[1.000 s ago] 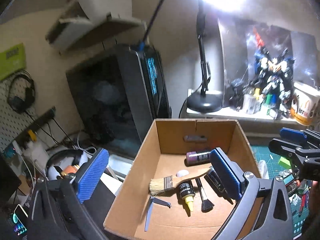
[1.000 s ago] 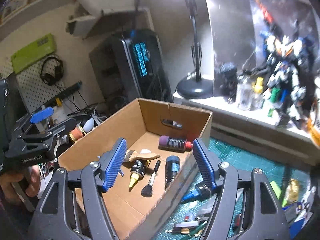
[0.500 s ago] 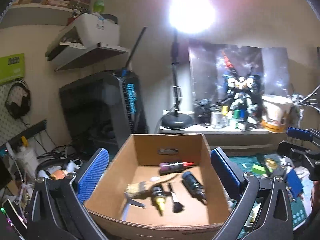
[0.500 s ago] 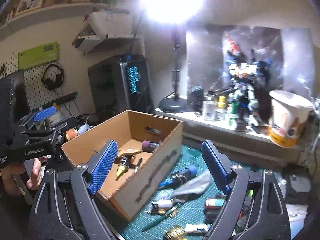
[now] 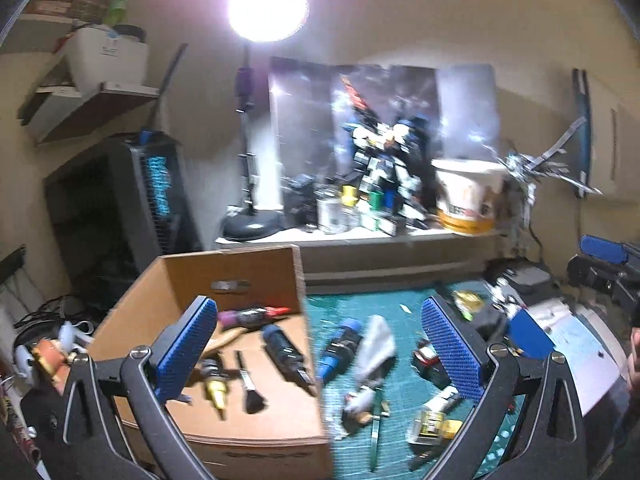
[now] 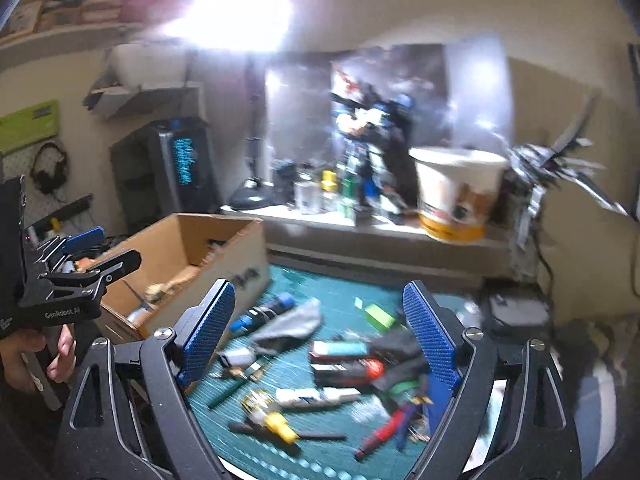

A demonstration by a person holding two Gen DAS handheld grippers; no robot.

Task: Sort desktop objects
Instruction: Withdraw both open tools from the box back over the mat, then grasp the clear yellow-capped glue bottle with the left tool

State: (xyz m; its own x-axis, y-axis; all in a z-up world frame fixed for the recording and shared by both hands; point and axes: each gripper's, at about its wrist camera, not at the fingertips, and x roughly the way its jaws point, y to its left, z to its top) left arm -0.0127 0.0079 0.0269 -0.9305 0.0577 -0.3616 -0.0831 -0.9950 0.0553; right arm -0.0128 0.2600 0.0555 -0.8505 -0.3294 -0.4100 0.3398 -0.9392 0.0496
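Grippers: left gripper (image 5: pixel 320 344) and right gripper (image 6: pixel 318 334) both spread, empty | cardboard box (image 5: pixel 224 446) at 9 o'clock collects tools | clutter on green mat (image 6: pixel 344 284) awaits sorting

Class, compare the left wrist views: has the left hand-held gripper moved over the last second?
Yes. The left hand-held gripper swung right: the cardboard box, once between its fingers, now sits lower left, with the green cutting mat ahead.
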